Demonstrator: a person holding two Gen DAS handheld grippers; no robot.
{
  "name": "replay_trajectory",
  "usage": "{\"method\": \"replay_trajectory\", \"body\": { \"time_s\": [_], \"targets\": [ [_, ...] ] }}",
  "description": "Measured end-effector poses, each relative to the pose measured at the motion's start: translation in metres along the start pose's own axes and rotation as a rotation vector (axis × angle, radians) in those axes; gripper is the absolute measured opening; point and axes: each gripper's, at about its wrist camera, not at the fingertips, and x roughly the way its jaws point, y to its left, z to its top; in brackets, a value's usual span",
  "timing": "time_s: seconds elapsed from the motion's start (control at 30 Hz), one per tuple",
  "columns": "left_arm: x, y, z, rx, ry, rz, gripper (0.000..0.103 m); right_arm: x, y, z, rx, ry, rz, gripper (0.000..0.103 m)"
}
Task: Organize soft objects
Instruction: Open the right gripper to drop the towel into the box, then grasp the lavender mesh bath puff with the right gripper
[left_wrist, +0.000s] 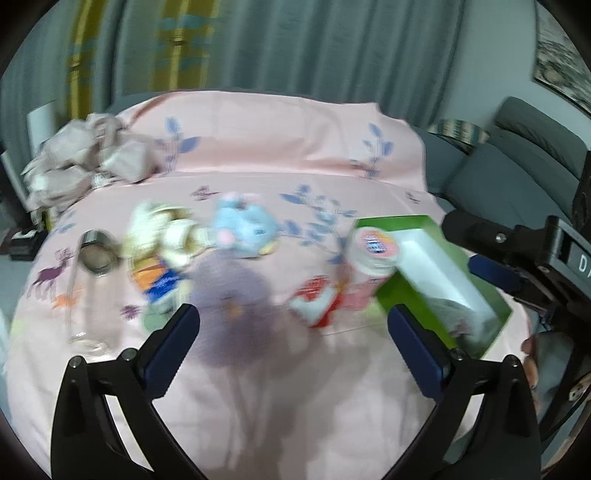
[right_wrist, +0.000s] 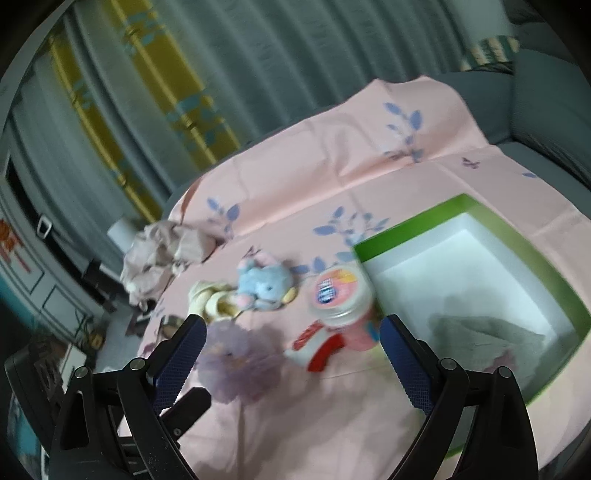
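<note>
Nearest, both claws are seen spread wide w/ nothing between the pads: left claw (left_wrist: 293, 345) and right claw (right_wrist: 293, 349) are each held above the pink cloth (left_wrist: 258, 387), which covers the worktop. No earlier view is given, so only the empty, open state is noted.

Just beyond the tips, a purple mesh puff (right_wrist: 236, 360) is seen flat on the cloth, approx. centred ahead of the left claw. Risk: its thin netting may be snagged or only partly pinched, so it could be dragged along w/ the cloth instead of lifted.

Right of it, a lidded jar (right_wrist: 341, 297) lies beside a red-and-white packet (right_wrist: 314, 349), the jar almost touching the green box (right_wrist: 517, 240). The jar is likely hard, not soft; it may be knocked by a claw sweeping toward the box.

Inside the box, a grey cloth (right_wrist: 491, 332) is already seen.

Farther off, a blue plush (right_wrist: 264, 286) and a cream plush (right_wrist: 210, 299) lie touching; a grab at one may pull both. A metal ring (left_wrist: 98, 253) sits to the left in the left wrist view. Frames are blurred, so misjudged aim is a real hazard.
</note>
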Motion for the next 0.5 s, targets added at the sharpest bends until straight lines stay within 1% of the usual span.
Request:
{"method": "replay_trajectory", "body": {
  "time_s": [0.07, 0.17, 0.23, 0.3, 0.37, 0.43, 0.47, 0.5],
  "targets": [
    [-0.001, 0.015, -0.006, -0.014, 0.002, 0.036, 0.102, 0.009, 0.015, -0.005, -0.029, 0.022, 0.006, 0.095],
    [0.003, 0.039, -0.019, -0.035, 0.015, 0.087, 0.102, 0.027, 0.032, -0.013, -0.072, 0.077, 0.013, 0.095],
    [0.011, 0.06, -0.029, -0.085, 0.045, 0.111, 0.102, 0.042, 0.045, -0.02, -0.103, 0.122, 0.019, 0.095],
    [0.017, 0.074, -0.036, -0.131, 0.067, 0.096, 0.102, 0.056, 0.055, -0.026, -0.114, 0.153, 0.025, 0.095],
    [0.017, 0.085, -0.042, -0.156, 0.065, 0.083, 0.102, 0.07, 0.061, -0.032, -0.105, 0.183, 0.044, 0.095],
    [0.017, 0.094, -0.045, -0.182, 0.046, 0.091, 0.102, 0.085, 0.066, -0.04, -0.098, 0.226, 0.074, 0.095],
    [0.017, 0.099, -0.046, -0.198, 0.047, 0.095, 0.101, 0.093, 0.069, -0.043, -0.099, 0.246, 0.089, 0.095],
    [0.02, 0.106, -0.048, -0.22, 0.065, 0.095, 0.101, 0.1, 0.072, -0.046, -0.102, 0.261, 0.095, 0.095]
  ]
}}
